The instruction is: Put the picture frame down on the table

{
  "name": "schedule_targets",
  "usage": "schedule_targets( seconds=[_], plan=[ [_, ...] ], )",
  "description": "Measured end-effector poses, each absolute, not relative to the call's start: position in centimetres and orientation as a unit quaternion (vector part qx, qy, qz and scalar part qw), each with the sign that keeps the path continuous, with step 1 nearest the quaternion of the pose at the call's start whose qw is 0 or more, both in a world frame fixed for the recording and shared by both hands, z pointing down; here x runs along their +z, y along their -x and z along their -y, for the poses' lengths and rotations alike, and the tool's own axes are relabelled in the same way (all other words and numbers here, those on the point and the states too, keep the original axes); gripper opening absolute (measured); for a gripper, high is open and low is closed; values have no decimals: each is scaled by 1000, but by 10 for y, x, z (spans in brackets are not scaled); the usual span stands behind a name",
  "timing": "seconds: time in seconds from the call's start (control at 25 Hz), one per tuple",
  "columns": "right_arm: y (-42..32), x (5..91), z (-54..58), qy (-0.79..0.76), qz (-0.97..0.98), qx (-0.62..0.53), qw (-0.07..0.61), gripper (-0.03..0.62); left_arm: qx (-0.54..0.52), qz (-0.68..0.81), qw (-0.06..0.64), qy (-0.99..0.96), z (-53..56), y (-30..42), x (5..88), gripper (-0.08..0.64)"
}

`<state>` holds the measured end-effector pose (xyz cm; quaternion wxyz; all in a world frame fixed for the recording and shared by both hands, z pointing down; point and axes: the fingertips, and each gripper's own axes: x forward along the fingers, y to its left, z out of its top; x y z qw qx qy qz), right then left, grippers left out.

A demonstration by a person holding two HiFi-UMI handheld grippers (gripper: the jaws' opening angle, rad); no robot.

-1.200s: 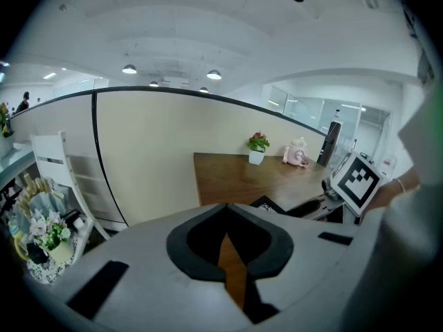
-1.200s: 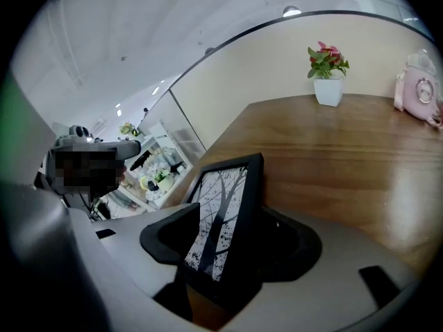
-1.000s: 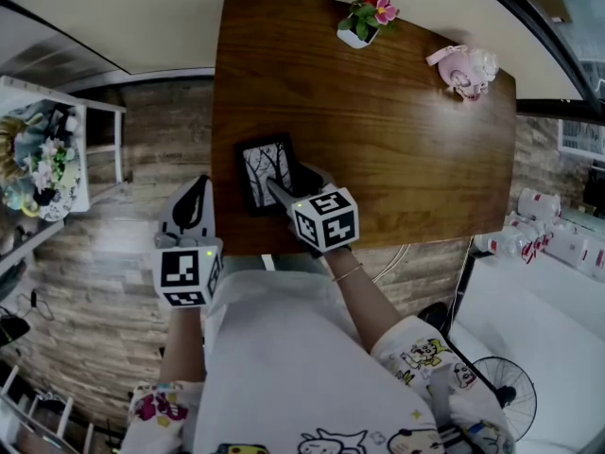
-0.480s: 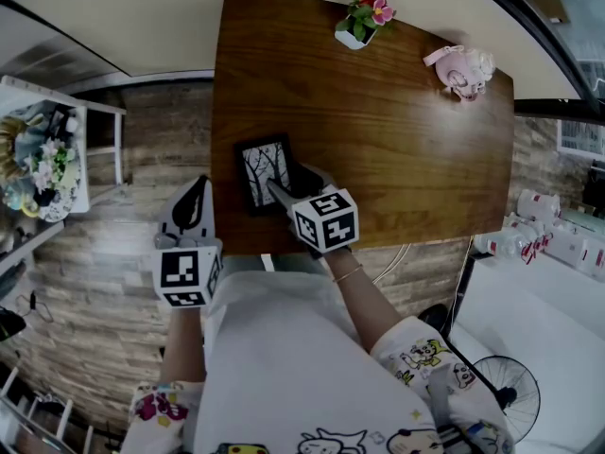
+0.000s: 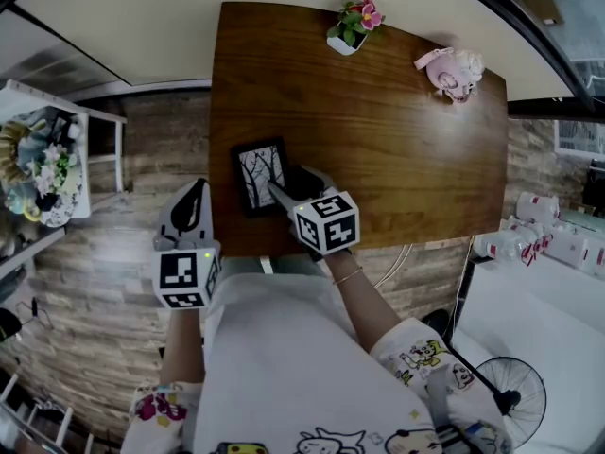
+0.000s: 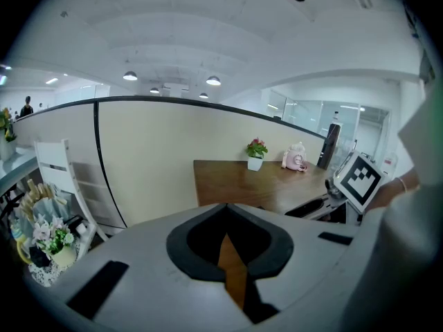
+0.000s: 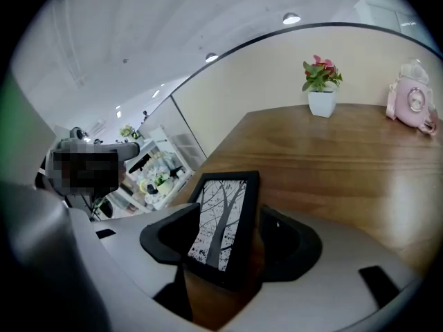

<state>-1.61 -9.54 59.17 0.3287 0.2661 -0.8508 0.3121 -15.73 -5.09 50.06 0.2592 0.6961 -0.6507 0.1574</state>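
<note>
Right gripper view, lower centre: the right gripper [image 7: 232, 249] has its jaws clamped across the near end of the picture frame [image 7: 225, 209], holding it tilted above the near edge of the table [image 7: 332, 164], probably ready to lay it flat. At the head view's lower left, the left gripper [image 5: 194, 197] hangs off the table, jaws together and empty

One picture frame [image 5: 260, 174], one wooden table [image 5: 378, 149], one potted flower [image 5: 348, 26], one pink trinket [image 5: 450, 72]
</note>
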Motion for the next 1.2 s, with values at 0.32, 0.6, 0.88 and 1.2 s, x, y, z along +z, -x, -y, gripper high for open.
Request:
schedule_targets(
  seconds=[0.32,0.6,0.88,1.2],
  plan=[
    [10,564,105,-276,862,295,305,233,151,655,238,-701,53,153,481,3],
    [4,534,111,-278,875,280,281,233,146,659,218,-705,52,150,461,3],
    [-8,502,119,-286,888,254,254,233,138,662,188,-712,57,146,436,3],
    [-22,455,123,-291,907,224,209,232,130,662,154,-722,62,135,412,3]
  ],
)
